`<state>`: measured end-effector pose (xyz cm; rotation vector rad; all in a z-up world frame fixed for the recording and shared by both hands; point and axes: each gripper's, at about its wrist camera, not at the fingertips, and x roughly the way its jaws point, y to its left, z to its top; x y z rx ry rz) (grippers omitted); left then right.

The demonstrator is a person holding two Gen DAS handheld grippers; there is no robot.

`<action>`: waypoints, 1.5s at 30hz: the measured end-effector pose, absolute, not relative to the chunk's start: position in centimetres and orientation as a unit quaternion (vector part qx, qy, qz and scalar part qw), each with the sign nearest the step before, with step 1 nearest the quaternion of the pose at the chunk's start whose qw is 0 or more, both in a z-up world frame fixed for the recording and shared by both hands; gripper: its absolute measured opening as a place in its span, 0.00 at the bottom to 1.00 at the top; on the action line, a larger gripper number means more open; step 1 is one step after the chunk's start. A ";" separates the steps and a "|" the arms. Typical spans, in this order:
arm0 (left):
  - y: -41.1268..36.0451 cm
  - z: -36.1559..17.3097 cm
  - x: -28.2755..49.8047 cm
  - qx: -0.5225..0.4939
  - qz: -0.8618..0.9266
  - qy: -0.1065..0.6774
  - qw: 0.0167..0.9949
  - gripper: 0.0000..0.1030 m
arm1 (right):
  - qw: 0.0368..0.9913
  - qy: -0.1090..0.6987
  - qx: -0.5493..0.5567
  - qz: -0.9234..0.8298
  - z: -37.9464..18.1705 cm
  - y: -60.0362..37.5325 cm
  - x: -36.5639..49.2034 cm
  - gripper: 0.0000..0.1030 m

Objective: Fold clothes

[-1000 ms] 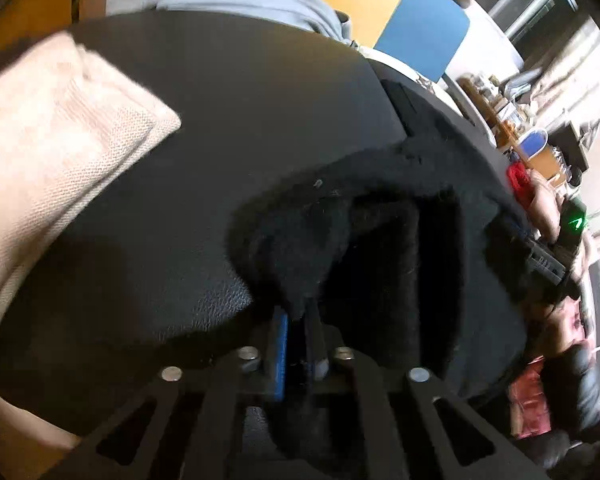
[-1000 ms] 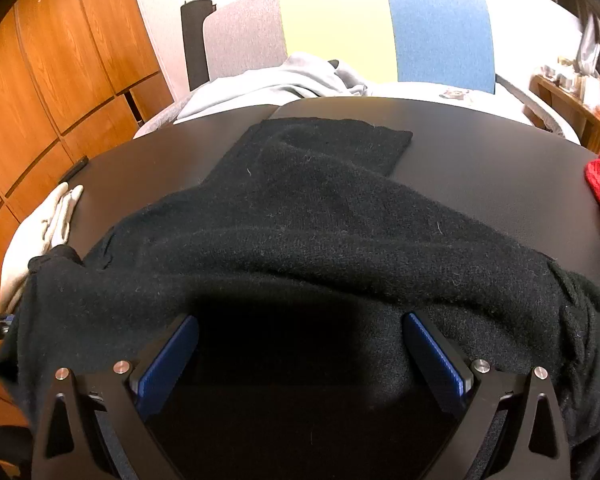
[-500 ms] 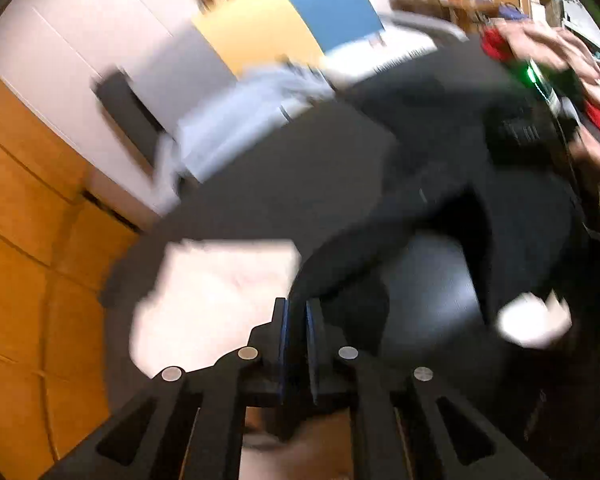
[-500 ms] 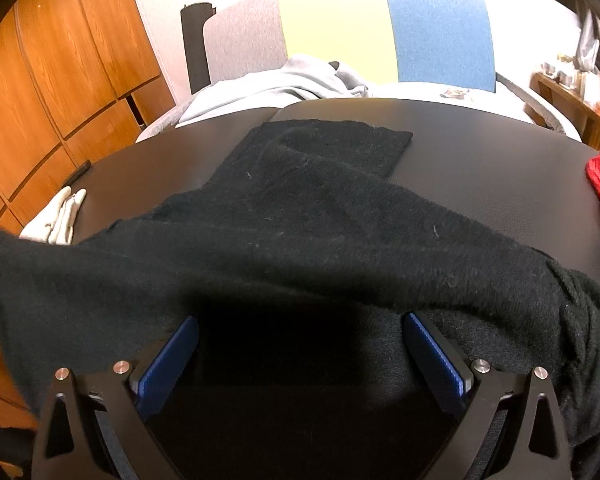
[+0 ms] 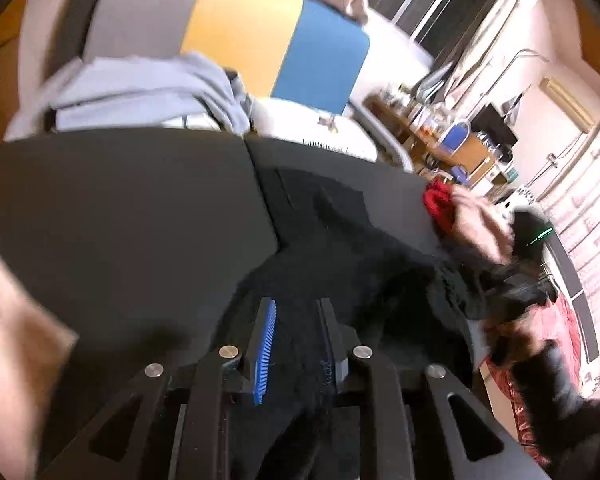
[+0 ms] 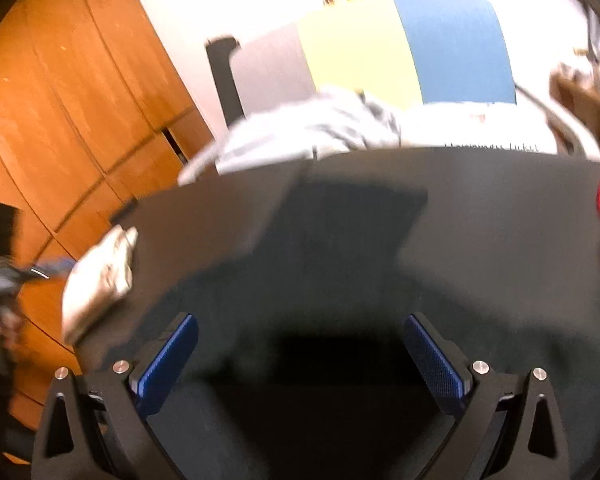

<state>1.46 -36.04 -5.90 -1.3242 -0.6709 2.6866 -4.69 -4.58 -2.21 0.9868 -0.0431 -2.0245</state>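
Observation:
A black sweater (image 5: 360,264) lies spread on the black table (image 5: 120,208). My left gripper (image 5: 296,340) hovers over its near edge and its jaws are opening. Black cloth hangs in the gap between them, and the ribbed face of the blue pad (image 5: 265,344) shows bare. In the right wrist view the sweater (image 6: 340,248) fills the table's middle, blurred. My right gripper (image 6: 302,360) stands wide open above it, with nothing pressed between its blue pads. The right gripper's body and a hand show blurred at the sweater's far right (image 5: 516,284).
A folded cream cloth (image 6: 100,280) sits at the table's left edge. At the right edge is a red cloth (image 5: 440,204). A pale blue garment (image 5: 140,92) lies behind the table on a grey, yellow and blue chair (image 5: 240,32). Wooden cabinets (image 6: 60,100) stand left.
The left gripper, shut on black cloth before, swung across the table and its jaws have parted. The right gripper rose and tilted; the lifted fold at its left has dropped from view.

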 end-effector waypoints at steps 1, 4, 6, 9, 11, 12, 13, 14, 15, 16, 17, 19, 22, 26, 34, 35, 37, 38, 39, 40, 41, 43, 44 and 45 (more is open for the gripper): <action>-35.7 -7.2 -0.3 -0.438 0.870 -0.224 0.034 0.19 | 0.437 -0.023 0.391 -0.810 -1.2 -4.6 -5.5 1.00; -33.8 -10.7 -1.1 -0.454 0.855 -0.247 0.031 0.19 | 0.475 -0.050 0.407 -0.779 -0.3 -6.6 -8.8 1.00; -33.2 -12.6 -1.0 -0.465 0.847 -0.255 0.030 0.19 | 0.499 -0.052 0.433 -0.749 -1.0 -8.9 -10.9 1.00; -33.0 -13.8 -0.9 -0.457 0.859 -0.229 0.018 0.19 | 0.503 -0.051 0.474 -0.721 -3.2 -12.5 -14.2 1.00; -32.8 -14.3 -0.8 -0.446 0.871 -0.205 0.013 0.19 | 0.490 -0.044 0.496 -0.715 -4.8 -14.6 -16.3 1.00; -32.7 -14.4 -0.8 -0.440 0.878 -0.190 0.011 0.19 | 0.483 -0.046 0.516 -0.706 -6.0 -15.7 -17.6 1.00; -32.5 -14.4 -0.8 -0.431 0.886 -0.169 0.005 0.19 | 0.466 -0.045 0.537 -0.702 -7.2 -16.3 -18.7 1.00; -32.7 -14.4 -0.6 -0.424 0.894 -0.144 -0.004 0.19 | 0.446 -0.038 0.547 -0.707 -8.0 -16.7 -19.4 1.00; -33.0 -14.4 -0.3 -0.418 0.900 -0.119 -0.014 0.18 | 0.442 -0.035 0.546 -0.711 -8.6 -17.1 -19.9 1.00; -33.0 -14.6 -0.5 -0.416 0.902 -0.112 -0.017 0.18 | 0.437 -0.033 0.544 -0.716 -9.0 -17.5 -20.4 1.00; -33.4 -14.3 -0.7 -0.416 0.902 -0.110 -0.017 0.18 | 0.437 -0.035 0.539 -0.720 -9.0 -17.9 -20.9 1.00; -34.5 -14.1 -1.6 -0.418 0.904 -0.092 -0.015 0.18 | 0.432 -0.034 0.525 -0.732 -9.0 -18.9 -22.0 1.00; -35.7 -14.1 -3.0 -0.423 0.904 -0.059 -0.005 0.18 | 0.425 -0.019 0.500 -0.754 -9.0 -21.0 -23.8 1.00; -38.0 -13.8 -5.0 -0.425 0.905 -0.031 -0.002 0.19 | 0.420 0.044 0.456 -0.784 -8.9 -24.4 -25.7 1.00; -41.3 -13.3 -6.8 -0.425 0.904 -0.035 0.035 0.19 | 0.393 0.163 0.409 -0.807 -9.7 -30.4 -29.1 1.00; -41.5 -13.2 -6.8 -0.429 0.901 -0.040 0.043 0.19 | 0.394 0.171 0.409 -0.805 -9.8 -30.7 -29.3 1.00; -41.9 -12.8 -6.4 -0.440 0.896 -0.052 0.040 0.19 | 0.399 0.175 0.411 -0.801 -9.6 -30.8 -29.6 1.00; -42.1 -12.5 -6.1 -0.445 0.893 -0.059 0.035 0.19 | 0.404 0.175 0.414 -0.797 -9.3 -30.7 -29.6 1.00; -41.9 -11.9 -5.5 -0.445 0.892 -0.067 0.028 0.19 | 0.407 0.172 0.420 -0.793 -8.9 -30.4 -29.4 1.00; -41.5 -11.3 -4.9 -0.444 0.893 -0.074 0.019 0.19 | 0.411 0.166 0.425 -0.789 -8.5 -29.9 -29.1 1.00; -41.2 -10.7 -4.3 -0.442 0.893 -0.081 0.010 0.21 | 0.419 0.149 0.426 -0.788 -7.6 -28.8 -28.5 1.00; -40.1 -9.5 -2.4 -0.429 0.898 -0.100 0.009 0.22 | 0.439 0.121 0.424 -0.783 -5.9 -26.7 -27.0 1.00; -39.5 -8.8 -1.4 -0.422 0.900 -0.110 0.010 0.22 | 0.450 0.110 0.422 -0.779 -5.1 -25.7 -26.1 1.00; -39.0 -8.2 -0.5 -0.414 0.902 -0.120 0.010 0.23 | 0.459 0.105 0.427 -0.772 -4.7 -24.6 -24.6 1.00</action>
